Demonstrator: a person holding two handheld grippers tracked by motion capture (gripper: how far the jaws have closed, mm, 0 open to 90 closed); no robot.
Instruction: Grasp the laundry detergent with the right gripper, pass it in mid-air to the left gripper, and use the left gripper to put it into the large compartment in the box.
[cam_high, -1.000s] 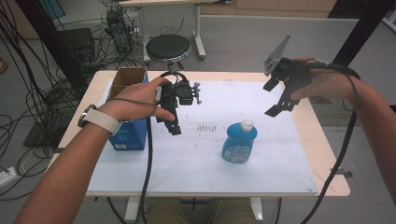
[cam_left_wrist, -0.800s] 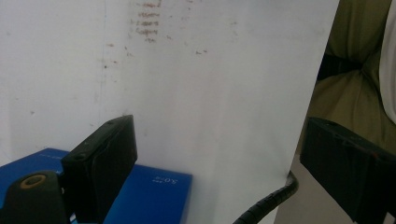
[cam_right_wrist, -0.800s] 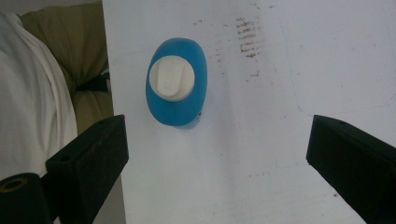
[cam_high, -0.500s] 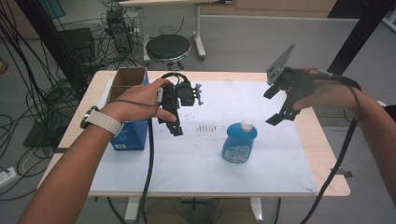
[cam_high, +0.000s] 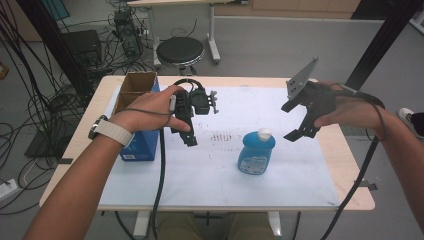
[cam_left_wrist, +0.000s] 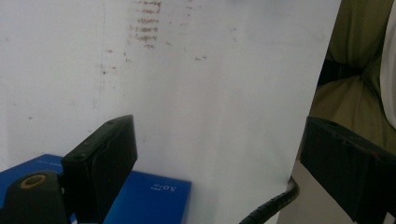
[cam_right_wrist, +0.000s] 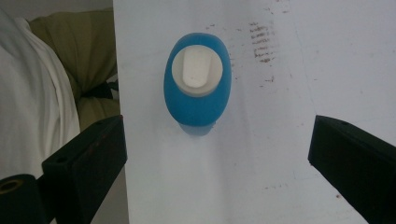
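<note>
A wooden table (cam_high: 345, 150) carries a white sheet (cam_high: 280, 170) that covers most of its top. On the sheet's left edge stands the largest container, an open brown cardboard box (cam_high: 135, 87) with a blue lower body; the high view looks into its top from a slant, and its inside is too dark to tell what, if anything, lies in it. The left gripper view catches a blue corner of that box (cam_left_wrist: 149, 198) with small white lettering that the high view does not resolve.

The smaller container is a blue bottle (cam_high: 256, 152) with a white cap, upright near the middle of the sheet, well apart from the box. Its contents cannot be made out. The right gripper view looks straight down on the bottle (cam_right_wrist: 197, 79), so its oval shoulder and the flat white cap (cam_right_wrist: 196, 69) show, where the high view shows its label side instead.

The left gripper (cam_high: 190, 140) hangs over the sheet just beside the box, released, its jaws spread with nothing between them; the left gripper view shows bare sheet in the gap. The right gripper (cam_high: 300, 120) is held in the air to the right of the bottle, clear of it, jaws wide apart and empty.

Faint brownish marks (cam_high: 220, 136) dot the sheet between the left gripper and the bottle, and both gripper views show them.
</note>
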